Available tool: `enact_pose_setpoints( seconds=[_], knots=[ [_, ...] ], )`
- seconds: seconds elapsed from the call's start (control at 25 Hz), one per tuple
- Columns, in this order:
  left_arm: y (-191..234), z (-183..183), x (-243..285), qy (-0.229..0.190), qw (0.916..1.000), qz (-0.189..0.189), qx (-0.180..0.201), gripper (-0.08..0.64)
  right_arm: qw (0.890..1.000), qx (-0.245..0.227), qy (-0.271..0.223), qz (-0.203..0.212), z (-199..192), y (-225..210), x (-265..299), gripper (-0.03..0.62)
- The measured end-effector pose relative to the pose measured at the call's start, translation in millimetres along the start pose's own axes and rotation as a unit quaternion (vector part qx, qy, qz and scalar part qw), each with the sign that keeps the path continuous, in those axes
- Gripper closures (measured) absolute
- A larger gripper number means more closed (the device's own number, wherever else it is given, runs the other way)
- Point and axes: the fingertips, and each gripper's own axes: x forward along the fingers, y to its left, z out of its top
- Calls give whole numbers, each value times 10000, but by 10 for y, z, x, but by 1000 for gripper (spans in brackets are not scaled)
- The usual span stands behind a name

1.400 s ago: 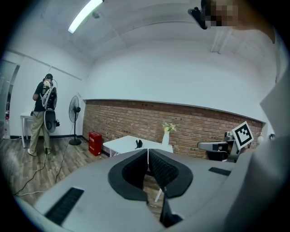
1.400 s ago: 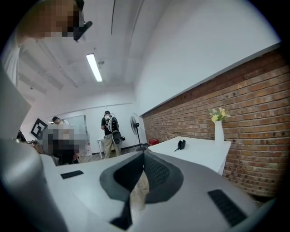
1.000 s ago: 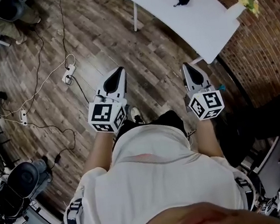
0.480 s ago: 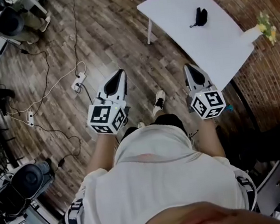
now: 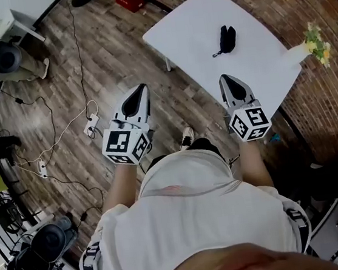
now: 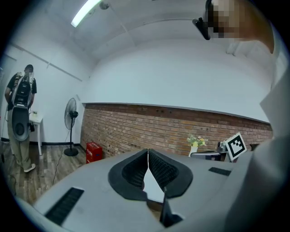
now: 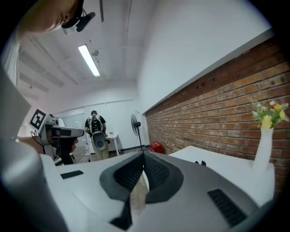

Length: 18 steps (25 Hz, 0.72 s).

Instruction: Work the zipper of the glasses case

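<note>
Dark ribbed rubber lines both sets of jaws, and both are pressed fully together with nothing caught in them. The left gripper [image 6: 147,155] shows only a sliver of light in its seam, and the right gripper [image 7: 144,157] looks the same. Both point forward, roughly level, toward the white table [image 5: 195,27].

The glasses case [image 5: 226,38] lies on that table, a small dark shape toward its middle, with a short cord or pull trailing toward the near edge. Neither gripper touches it. The right gripper's tips sit over the table's near edge in the head view. The left gripper is off the table's left side, over the wooden floor [image 5: 116,52]. A white vase of flowers [image 5: 309,45] stands at the table's far right corner, well apart from the case.

Over the last second the table has slid closer in the head view. A second ago it sat off toward the upper right, and now its near edge reaches the right gripper. This reads as the person walking up to the table, so the approach looks nearly finished and the zipper work has not begun. Both jaws would have to open before one can steady the case and the other take the zipper pull.
</note>
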Motion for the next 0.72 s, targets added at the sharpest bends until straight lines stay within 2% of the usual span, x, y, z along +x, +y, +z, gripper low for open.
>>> enact_pose_setpoints(
  seconds=[0.24, 0.36, 0.52, 0.72],
  knots=[
    [-163, 49, 890, 111, 9989, -453, 38, 541, 9973, 286, 71, -678, 20, -900, 142, 540],
    [-280, 78, 1301, 211, 9957, -898, 24, 541, 9951, 296, 19, -947, 87, -1155, 115, 540],
    [-444, 105, 1859, 292, 9876, -1546, 26, 541, 9881, 312, 118, -1500, 57, -1534, 3, 540],
    [-509, 34, 2623, 538, 9734, -2225, -93, 541, 9710, 511, 189, -2327, -1, -1986, -53, 540]
  ],
)
